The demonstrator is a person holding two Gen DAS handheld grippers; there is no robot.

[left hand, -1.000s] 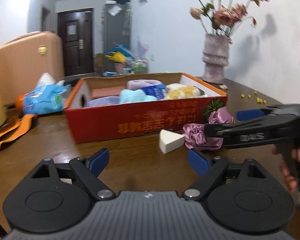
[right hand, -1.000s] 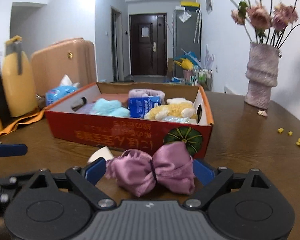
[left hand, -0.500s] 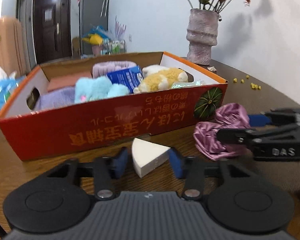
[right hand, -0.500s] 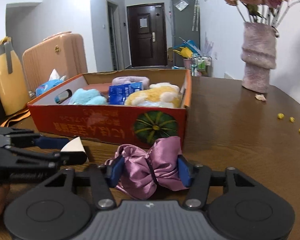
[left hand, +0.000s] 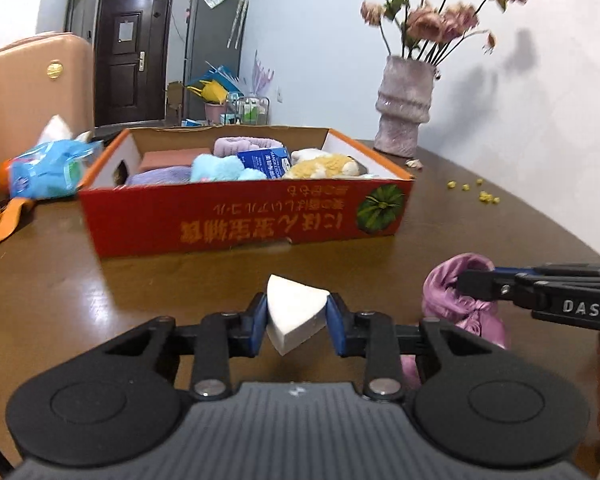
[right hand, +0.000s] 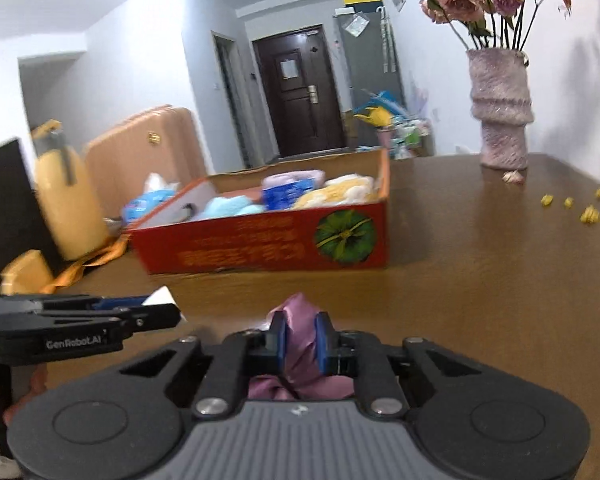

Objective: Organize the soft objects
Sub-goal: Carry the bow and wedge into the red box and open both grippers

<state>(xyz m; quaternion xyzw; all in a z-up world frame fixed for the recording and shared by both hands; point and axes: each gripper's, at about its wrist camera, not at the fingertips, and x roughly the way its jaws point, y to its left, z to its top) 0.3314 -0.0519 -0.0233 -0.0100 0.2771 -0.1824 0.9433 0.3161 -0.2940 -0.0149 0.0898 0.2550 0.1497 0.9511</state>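
White wedge sponge (left hand: 294, 312) was lying free on the table a second ago, with both grippers wide open; now the blue pads press on its two sides. The purple satin scrunchie (right hand: 300, 344), loose on the wood before, is now squeezed thin between the other pair of pads.

From left to right, a tissue pack (left hand: 46, 168) lies at the table's left edge, then the red cardboard box (left hand: 244, 220) filled with plush things, then bare brown table (left hand: 480, 236) up to the vase (left hand: 404, 116). A free strip of wood separates both grippers from the box front.

Left gripper (left hand: 296, 322) is closing narrow on the sponge, which looks lifted off the wood. Right gripper (right hand: 300, 342) is closing almost fully on the scrunchie.
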